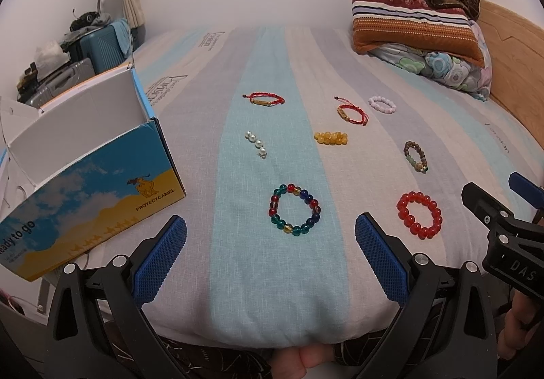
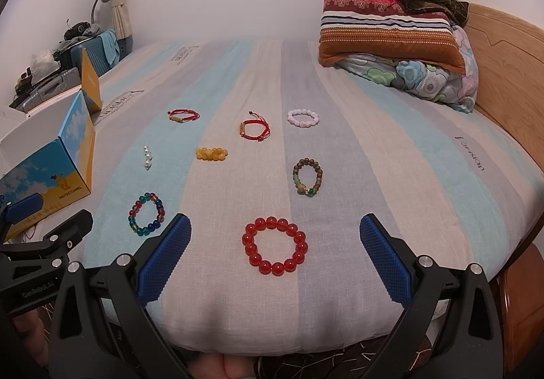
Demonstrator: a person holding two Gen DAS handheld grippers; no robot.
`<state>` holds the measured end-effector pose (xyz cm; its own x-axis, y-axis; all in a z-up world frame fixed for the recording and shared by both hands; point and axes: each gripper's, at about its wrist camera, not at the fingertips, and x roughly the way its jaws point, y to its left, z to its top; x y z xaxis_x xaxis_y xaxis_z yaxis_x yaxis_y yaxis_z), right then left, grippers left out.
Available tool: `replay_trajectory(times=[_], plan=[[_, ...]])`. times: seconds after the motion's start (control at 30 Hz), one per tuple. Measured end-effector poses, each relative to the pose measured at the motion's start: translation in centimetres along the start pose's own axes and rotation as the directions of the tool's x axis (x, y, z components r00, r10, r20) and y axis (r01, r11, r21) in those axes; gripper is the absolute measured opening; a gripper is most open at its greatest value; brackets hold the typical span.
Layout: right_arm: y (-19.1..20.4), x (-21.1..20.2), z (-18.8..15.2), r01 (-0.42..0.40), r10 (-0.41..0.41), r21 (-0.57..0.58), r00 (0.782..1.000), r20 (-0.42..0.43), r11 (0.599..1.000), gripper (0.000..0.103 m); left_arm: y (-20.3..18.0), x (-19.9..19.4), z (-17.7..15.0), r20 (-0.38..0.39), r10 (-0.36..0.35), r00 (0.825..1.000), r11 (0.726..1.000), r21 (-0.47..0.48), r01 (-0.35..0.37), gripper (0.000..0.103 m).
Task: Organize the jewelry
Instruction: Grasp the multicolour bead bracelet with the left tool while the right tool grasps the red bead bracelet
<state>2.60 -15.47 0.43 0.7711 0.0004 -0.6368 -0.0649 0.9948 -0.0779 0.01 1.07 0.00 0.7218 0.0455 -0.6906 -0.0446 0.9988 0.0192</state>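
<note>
Blue pads sit on my jaws, and both pairs are spread wide with nothing between them. My left gripper hangs over the near edge of the bed, and the rainbow bead bracelet lies just ahead of it on a light blue stripe. My right gripper hangs over the same edge, and the red bead bracelet lies just ahead of it, not touching either pad.

More jewelry is spread out on the striped sheet, each piece apart from the others. Past the red bead bracelet is a brown bead bracelet with some green beads. Farther back are a pale pink bead bracelet and a red cord bracelet beside it. A second red cord bracelet lies more to the left. A yellow bead bracelet is bunched flat in the middle, and a short row of pearls lies to its left.

An open box with sky and a yellow camel on it sits on the left side of the bed, near my left gripper. Its lid stands up and the inside looks white.

Pillows are stacked at the far right by the wooden headboard.
</note>
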Motion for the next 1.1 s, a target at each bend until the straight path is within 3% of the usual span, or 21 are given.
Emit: replay_trajectory(times=[0.3,0.8,1.1], plan=[[-0.4,0.9,0.3,-0.006,0.006,-0.003,1.0,-0.006,1.0,0.096,-0.2,1.6,0.9,-0.01,0.003,1.0,1.0,0.01,-0.002,0.097],[-2.1,11.3,-0.8,-0.007,0.007,-0.001,0.981,-0.196,1.0,0.096,-1.2,12.6,1.4,-0.178,-0.031,0.984,0.999,0.022,0.035,0.097],[-2.4,14.1,-2.0,-0.028,0.03,0.012,0.97,-0.24,1.0,0.095,-1.5,15.3,0.7,-0.201,-0.017,0.98,0.999,0.033,0.024,0.098]])
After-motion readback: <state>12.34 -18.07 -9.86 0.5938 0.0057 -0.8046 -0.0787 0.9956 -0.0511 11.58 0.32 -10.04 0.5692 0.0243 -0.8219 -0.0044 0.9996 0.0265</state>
